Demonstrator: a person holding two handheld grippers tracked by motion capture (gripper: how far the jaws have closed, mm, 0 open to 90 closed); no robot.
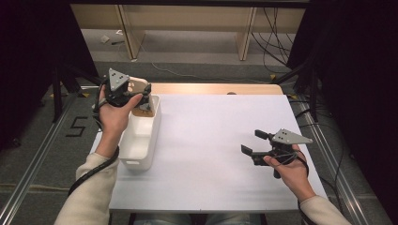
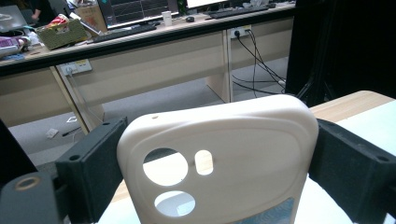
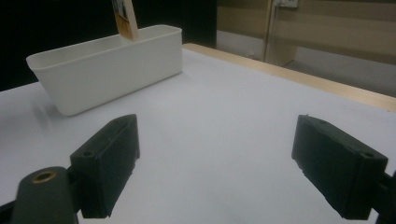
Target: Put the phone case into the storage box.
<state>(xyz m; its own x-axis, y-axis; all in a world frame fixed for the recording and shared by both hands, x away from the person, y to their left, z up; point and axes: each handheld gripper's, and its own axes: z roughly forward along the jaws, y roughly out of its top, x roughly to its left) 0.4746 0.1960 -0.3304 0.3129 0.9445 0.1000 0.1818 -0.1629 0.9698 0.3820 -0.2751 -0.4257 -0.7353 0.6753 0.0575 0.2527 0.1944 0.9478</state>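
Observation:
A cream phone case (image 2: 243,140) with round camera cut-outs stands upright between the two black jaws of my left gripper (image 2: 215,172), and both pads press on its sides. In the high view the left gripper (image 1: 142,99) holds the case (image 1: 136,85) over the far end of a white plastic bin (image 1: 139,140). The right gripper view has the case's lower end (image 3: 125,19) hanging just above the bin (image 3: 107,65). My right gripper (image 1: 253,143) hovers low over the white table (image 1: 211,131) at the right, jaws wide apart with nothing between them (image 3: 215,163).
The bin stands along the table's left edge. A wooden strip (image 1: 211,88) runs along the table's far edge. Beyond it are a desk with legs (image 1: 246,37) and loose cables (image 1: 274,33) on the floor. Metal rails (image 1: 33,159) flank the table.

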